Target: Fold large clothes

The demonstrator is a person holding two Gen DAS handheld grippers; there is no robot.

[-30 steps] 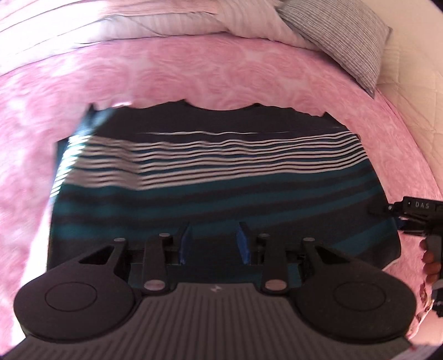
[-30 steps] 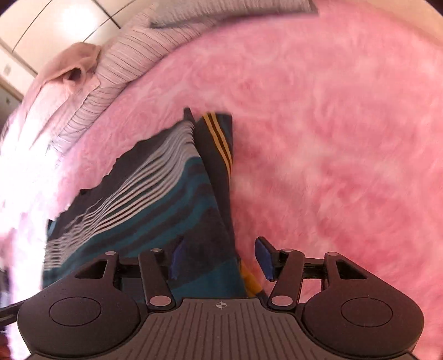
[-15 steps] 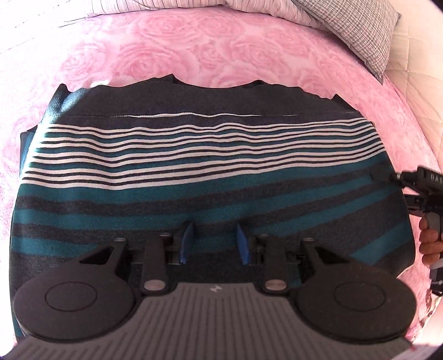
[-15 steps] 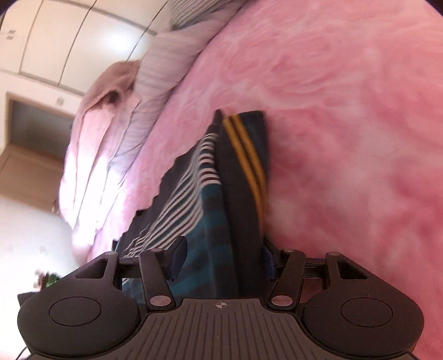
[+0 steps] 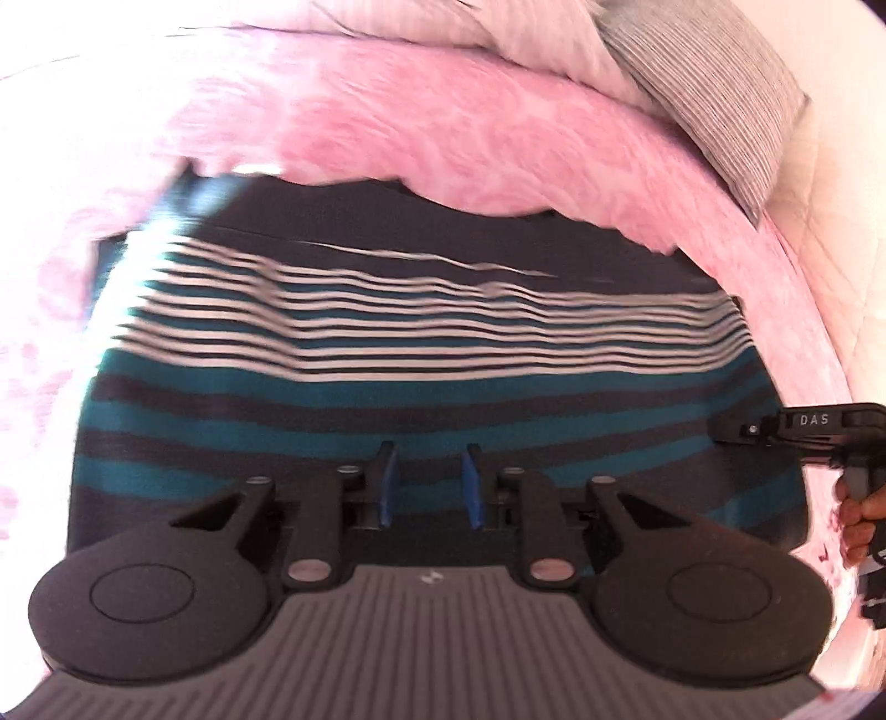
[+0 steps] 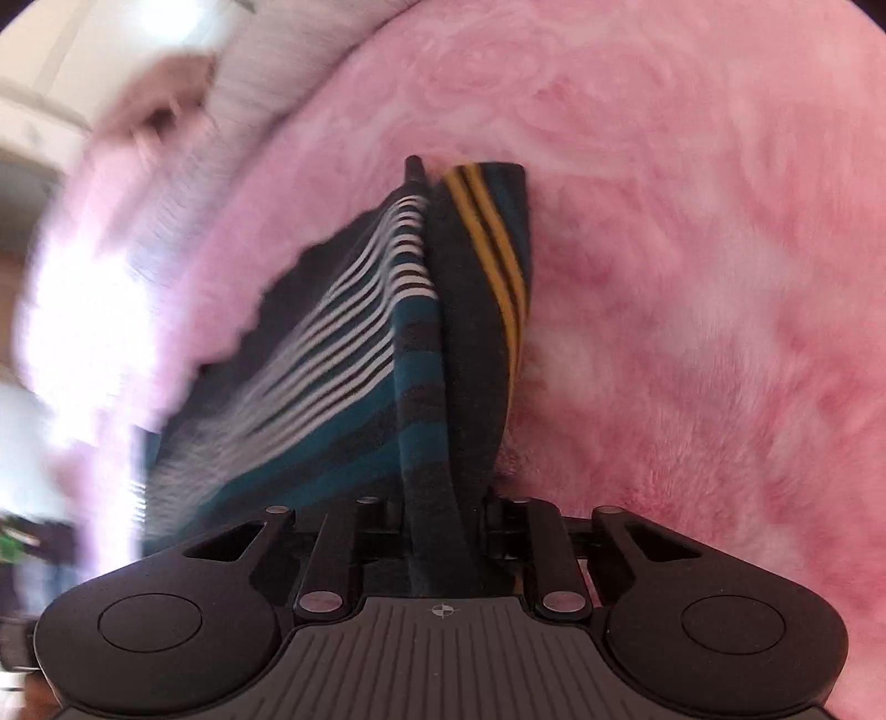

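Note:
A large dark knit garment (image 5: 421, 354) with white and teal stripes lies spread on the pink bed. My left gripper (image 5: 427, 481) hovers over its near edge. Its blue pads (image 5: 389, 483) stand a narrow gap apart, and the stripes run unbroken behind them. My right gripper (image 6: 446, 515) is shut on the garment's (image 6: 354, 354) side edge, and a thick fold of dark and teal cloth runs up between its fingers. An orange-striped layer (image 6: 498, 260) shows beside that fold. The right gripper (image 5: 745, 431), held by a hand (image 5: 858, 515), sits at the garment's right edge in the left wrist view.
The pink rose-patterned bedspread (image 5: 498, 144) surrounds the garment. A grey striped pillow (image 5: 720, 94) and white bedding (image 5: 443, 22) lie at the head of the bed. In the right wrist view, pink cloth (image 6: 166, 105) is heaped at the far left, blurred.
My right gripper's fingers went from open beside the garment's edge to shut on it. The left gripper dipped close over the garment, then drew back; both views are now blurred by motion.

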